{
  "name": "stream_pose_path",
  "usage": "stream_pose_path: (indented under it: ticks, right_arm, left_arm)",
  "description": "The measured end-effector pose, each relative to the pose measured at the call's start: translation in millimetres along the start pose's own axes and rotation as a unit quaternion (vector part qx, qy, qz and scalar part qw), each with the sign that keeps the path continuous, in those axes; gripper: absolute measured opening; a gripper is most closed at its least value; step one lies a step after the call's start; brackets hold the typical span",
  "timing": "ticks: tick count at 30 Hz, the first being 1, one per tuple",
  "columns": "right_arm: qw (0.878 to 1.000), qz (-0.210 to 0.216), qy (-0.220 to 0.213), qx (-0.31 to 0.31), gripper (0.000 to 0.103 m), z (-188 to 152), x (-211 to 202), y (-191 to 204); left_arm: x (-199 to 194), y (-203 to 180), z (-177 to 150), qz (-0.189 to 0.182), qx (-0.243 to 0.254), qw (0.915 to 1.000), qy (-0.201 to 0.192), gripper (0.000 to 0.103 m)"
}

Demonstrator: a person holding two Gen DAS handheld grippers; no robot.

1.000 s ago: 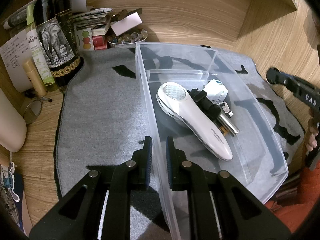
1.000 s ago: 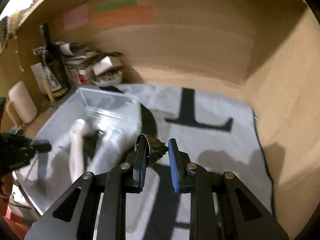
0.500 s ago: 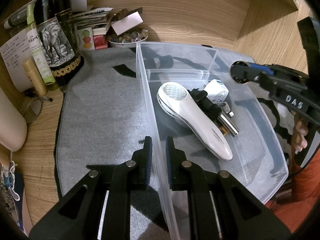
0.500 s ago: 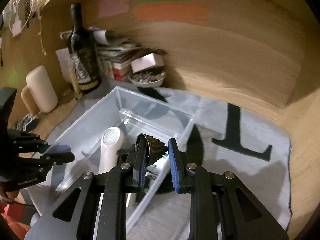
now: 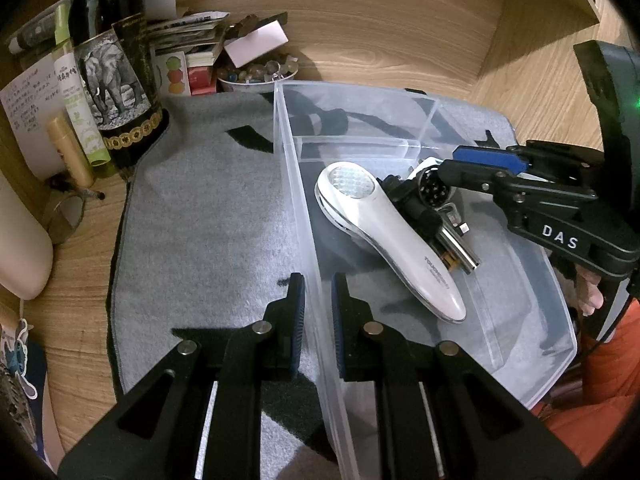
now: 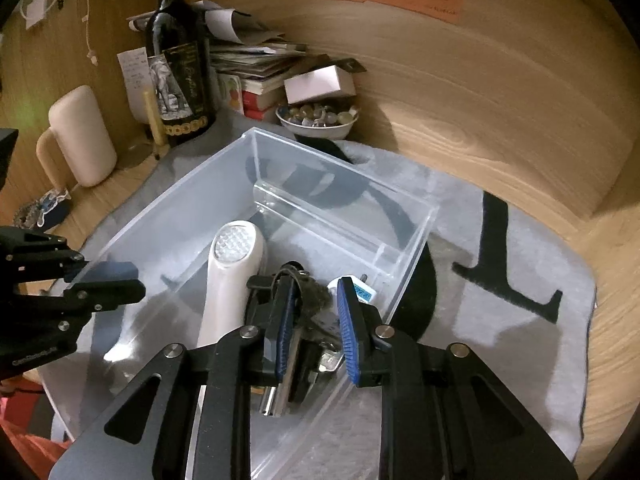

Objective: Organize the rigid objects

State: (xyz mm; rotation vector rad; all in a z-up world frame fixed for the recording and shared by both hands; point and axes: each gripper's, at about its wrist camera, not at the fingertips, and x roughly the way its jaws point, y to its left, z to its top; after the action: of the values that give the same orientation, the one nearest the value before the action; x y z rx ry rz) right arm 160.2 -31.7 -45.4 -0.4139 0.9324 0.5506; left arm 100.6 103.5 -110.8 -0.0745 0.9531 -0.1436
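Wooden surface (image 5: 400,32), grey mat (image 5: 200,220) spread over it. Clear plastic bin (image 5: 304,200) sits on the mat. Left gripper (image 5: 318,312): jaws nearly closed, clamped on the bin's side wall. Inside the bin: white handheld device (image 5: 384,232), black-and-silver tool (image 5: 440,232) touching its 3 o'clock side, white plug adapter (image 6: 360,288) beyond. Right gripper (image 6: 312,320) reaches into the bin from 3 o'clock; jaws narrow, a small dark ridged object (image 6: 314,294) between them, contact unclear. Wine bottle (image 5: 116,80) and bowl of stones (image 5: 260,74) stand at 11 to 12 o'clock.
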Motion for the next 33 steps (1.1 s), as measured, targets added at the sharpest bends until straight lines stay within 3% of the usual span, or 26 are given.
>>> stream_pose_path:
  ticks: [5, 7, 9, 15, 17, 24, 28, 30, 33]
  right_arm:
    - [1.000, -0.001, -0.010, 0.002, 0.030, -1.0, -8.2, -1.2]
    - [1.000, -0.001, -0.018, 0.004, 0.036, -1.9, -14.1, -2.0]
    - [1.000, 0.000, -0.027, 0.005, 0.045, -2.6, -20.8, -2.8]
    - [0.998, -0.002, -0.061, 0.020, 0.068, -6.2, -42.8, -7.9]
    - [0.997, -0.006, -0.073, 0.029, 0.074, -7.7, -50.1, -11.3]
    - [0.991, -0.034, -0.121, 0.050, 0.084, -18.8, -84.1, -19.1]
    - [0.986, -0.045, -0.150, 0.051, 0.091, -26.6, -105.7, -19.0]
    - [0.983, -0.052, -0.167, 0.052, 0.100, -31.5, -117.4, -18.5]
    - [0.977, -0.062, -0.194, 0.056, 0.103, -39.1, -132.8, -18.5]
  left_arm:
    - [-1.6, 0.9, 0.5, 0.008, -0.001, 1.0000, -0.005, 0.016]
    - [-4.8, 0.8, 0.3, 0.016, 0.001, 0.9998, -0.010, 0.033]
    - [-9.9, 1.8, 0.5, 0.026, -0.002, 0.9994, -0.021, 0.044]
    - [-26.2, -2.4, 3.6, 0.036, -0.001, 0.9982, -0.047, 0.052]
    - [-35.4, -9.2, 4.8, 0.041, 0.004, 0.9969, -0.068, 0.055]
    - [-74.4, -37.0, 9.1, 0.045, 0.015, 0.9851, -0.165, 0.084]
    - [-88.7, -51.6, 8.6, 0.042, 0.020, 0.9791, -0.198, 0.090]
    - [-94.7, -58.5, 6.7, 0.041, 0.017, 0.9763, -0.212, 0.091]
    - [-101.9, -64.9, 1.8, 0.037, 0.011, 0.9726, -0.229, 0.098]
